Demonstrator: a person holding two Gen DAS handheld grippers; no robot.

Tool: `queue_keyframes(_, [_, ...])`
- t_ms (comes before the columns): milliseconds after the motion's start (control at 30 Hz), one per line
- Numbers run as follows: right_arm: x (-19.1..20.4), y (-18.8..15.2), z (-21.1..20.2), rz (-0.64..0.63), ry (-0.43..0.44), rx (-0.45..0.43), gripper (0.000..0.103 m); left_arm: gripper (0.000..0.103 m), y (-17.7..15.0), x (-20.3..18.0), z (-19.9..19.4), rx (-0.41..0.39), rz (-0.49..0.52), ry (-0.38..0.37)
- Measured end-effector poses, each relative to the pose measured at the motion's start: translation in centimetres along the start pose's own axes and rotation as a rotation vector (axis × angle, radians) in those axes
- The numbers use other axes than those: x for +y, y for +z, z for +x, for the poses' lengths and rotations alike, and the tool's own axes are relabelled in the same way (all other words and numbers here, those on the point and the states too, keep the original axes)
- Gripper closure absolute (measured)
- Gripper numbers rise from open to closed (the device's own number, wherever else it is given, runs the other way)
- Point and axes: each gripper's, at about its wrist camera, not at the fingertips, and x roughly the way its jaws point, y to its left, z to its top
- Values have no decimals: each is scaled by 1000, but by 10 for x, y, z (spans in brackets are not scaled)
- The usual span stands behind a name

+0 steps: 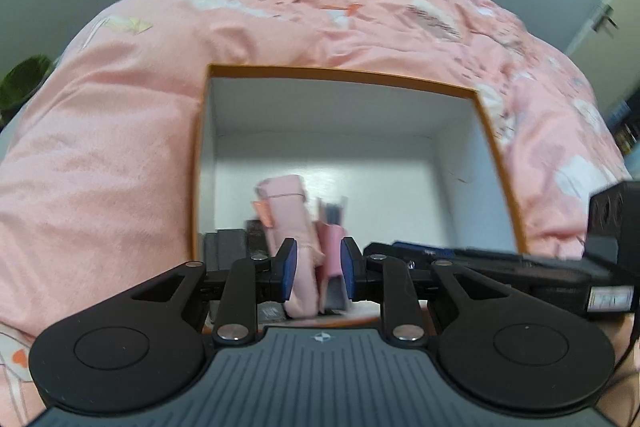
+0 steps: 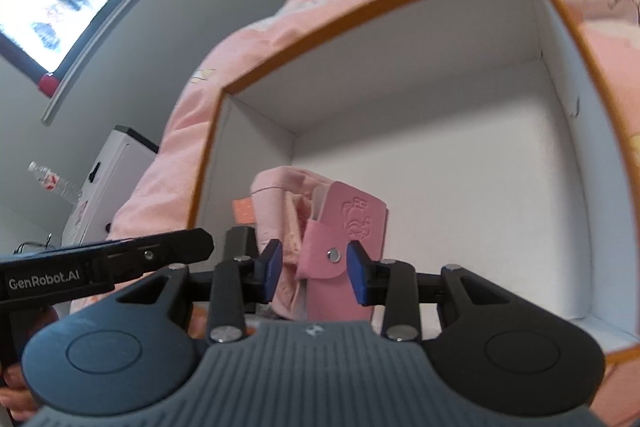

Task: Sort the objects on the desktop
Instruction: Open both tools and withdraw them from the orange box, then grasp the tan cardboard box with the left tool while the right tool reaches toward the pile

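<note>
Pink bedding (image 1: 120, 147) spreads under and behind an orange-rimmed white box (image 1: 340, 73), with grey wall beyond. Nearest, the left gripper (image 1: 318, 269) reaches level into the box, its jaws apart around a pale pink fabric roll (image 1: 286, 215) and a pink snap case (image 2: 344, 259). The right gripper (image 2: 314, 275) points in alongside, jaws apart beside the case, touching nothing I can confirm.

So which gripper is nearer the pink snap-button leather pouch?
Right gripper: its jaws straddle the pink snap-button leather pouch. Left gripper sits alongside, jaws mostly around the pale pink fabric roll.
</note>
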Motion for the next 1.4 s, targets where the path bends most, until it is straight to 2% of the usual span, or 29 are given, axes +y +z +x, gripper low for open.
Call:
queue_keyframes(233, [14,-18,-52,-89,8,-31,65,73,-10,-29,-20,68,149,-82])
queue_keyframes(433, [15,-43,-78,-104,-3,-24,65,73,-20,-50,-27,126,261,-65])
queue_keyframes(600, [9,-65,-83,-117,-28,22,63,70,-35,-67,-33,152,344,-73])
queue_keyframes(700, [8,-79,-83,-140,-49,49,54,69,-44,-74,-30,158,353,-63])
queue_keyframes(800, [8,-90,-83,-169,-44,74,43,69,-54,-79,-22,198,351,-70])
queue_keyframes(933, [15,-107,-79,-283,-87,100,30,68,-66,-86,-14,224,374,-53])
queue_keyframes(1167, [15,-114,-79,-296,-70,110,29,66,-76,-95,-6,260,393,-67])
queue_keyframes(1267, [13,-118,-79,-310,-79,140,29,63,-79,-97,-3,282,379,-108])
queue_keyframes(1333, [11,-121,-78,-303,-76,156,29,53,-80,-99,-1,291,367,-129])
queue_keyframes(1400, [6,-122,-79,-279,-70,163,29,53,-82,-100,1,308,359,-147])
